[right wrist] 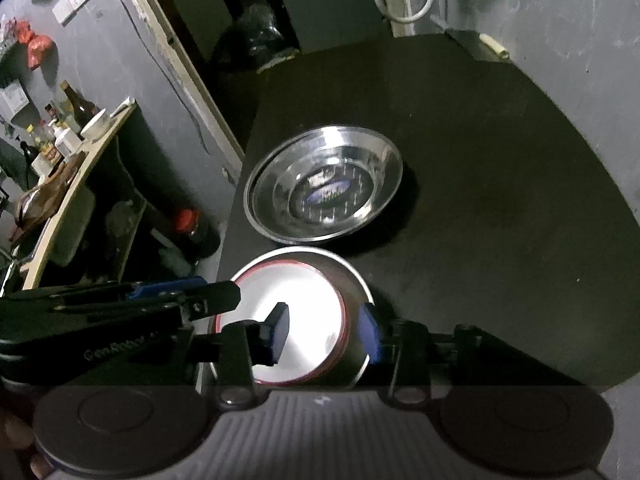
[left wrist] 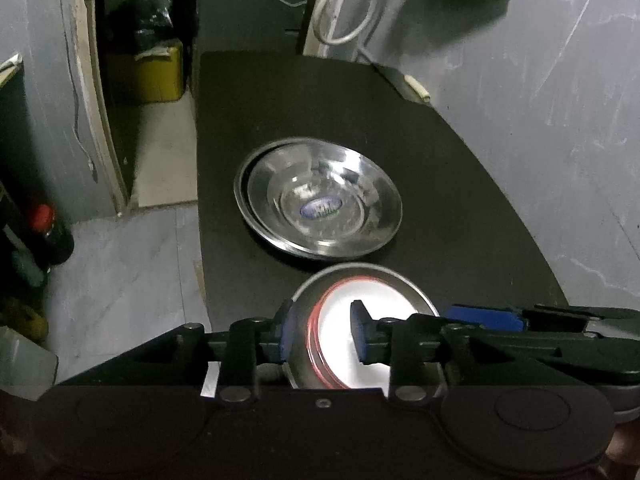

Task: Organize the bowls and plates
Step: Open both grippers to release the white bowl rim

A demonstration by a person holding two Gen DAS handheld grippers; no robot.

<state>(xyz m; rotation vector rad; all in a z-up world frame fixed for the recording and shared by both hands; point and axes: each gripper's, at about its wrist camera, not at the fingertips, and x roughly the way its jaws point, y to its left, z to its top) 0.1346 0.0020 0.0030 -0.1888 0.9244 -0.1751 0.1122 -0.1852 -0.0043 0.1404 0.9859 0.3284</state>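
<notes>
Lowest in both views, black claw housings across the bottom edge. Just above, in the left wrist view, left claw [left wrist: 324, 336] clamped on the left rim of a small steel bowl [left wrist: 384, 280], one blue pad outside the wall, the other inside against the white, red-ringed interior. In the right wrist view, right claw [right wrist: 326, 334] clamped on the right rim of the same small steel bowl [right wrist: 304, 254], inner pad over the white interior, blue pad outside the wall. Each claw visible in the other's view as a black and blue body at the bowl's far side. Whether bowl rests on or hangs over the near part of the dark table [left wrist: 460, 160], cannot tell.

Further up, at mid-frame, a large steel bowl [left wrist: 324, 200] nested in a steel plate [left wrist: 242, 200] on the table, a blue oval sticker at its bottom; near the small bowl, not touching. Same large steel bowl [right wrist: 324, 188] centre of the right wrist view on the table [right wrist: 500, 160].

At lower left of the left wrist view, a dark bottle with a red cap [left wrist: 50, 232] on the grey floor [left wrist: 120, 280]. Upper left, a yellow box [left wrist: 156, 76] past a doorway. Top centre, a white cable [left wrist: 344, 8] looped against the wall.

At left of the right wrist view, a shelf [right wrist: 68, 184] crowded with bottles and a white cup.
</notes>
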